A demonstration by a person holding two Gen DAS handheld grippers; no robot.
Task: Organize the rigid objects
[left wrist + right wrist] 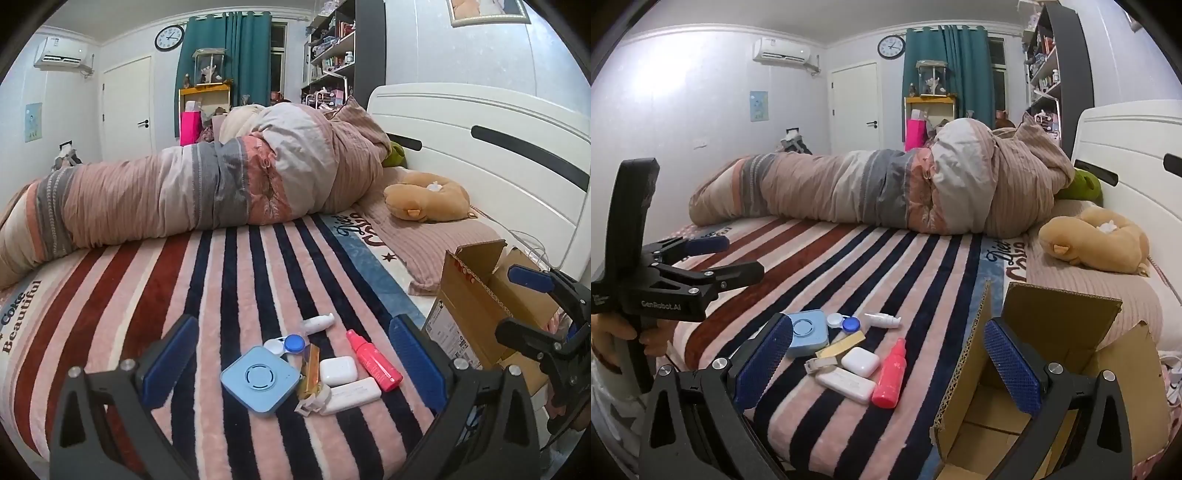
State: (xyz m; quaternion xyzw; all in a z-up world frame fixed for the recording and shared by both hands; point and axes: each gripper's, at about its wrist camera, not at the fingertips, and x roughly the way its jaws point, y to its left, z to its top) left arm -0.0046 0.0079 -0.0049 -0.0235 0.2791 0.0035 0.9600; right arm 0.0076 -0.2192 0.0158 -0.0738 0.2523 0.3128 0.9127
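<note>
A cluster of small objects lies on the striped blanket: a light blue square device (260, 384) (807, 332), a contact lens case (286, 345) (844, 322), a small white bottle (317, 323) (882, 319), a gold box (309, 373) (842, 347), a white earbud case (338, 370) (860, 361), a flat white case (352, 395) (846, 384) and a pink spray bottle (373, 365) (891, 374). My left gripper (291, 365) is open and empty just before the cluster. My right gripper (886, 365) is open and empty, its right finger over the open cardboard box (480, 317) (1052, 369).
A rolled duvet (207, 192) (879, 188) lies across the far side of the bed. A plush toy (424, 197) (1097, 240) sits by the white headboard (480, 147). The left gripper also shows in the right wrist view (716, 258), the right gripper in the left wrist view (532, 302).
</note>
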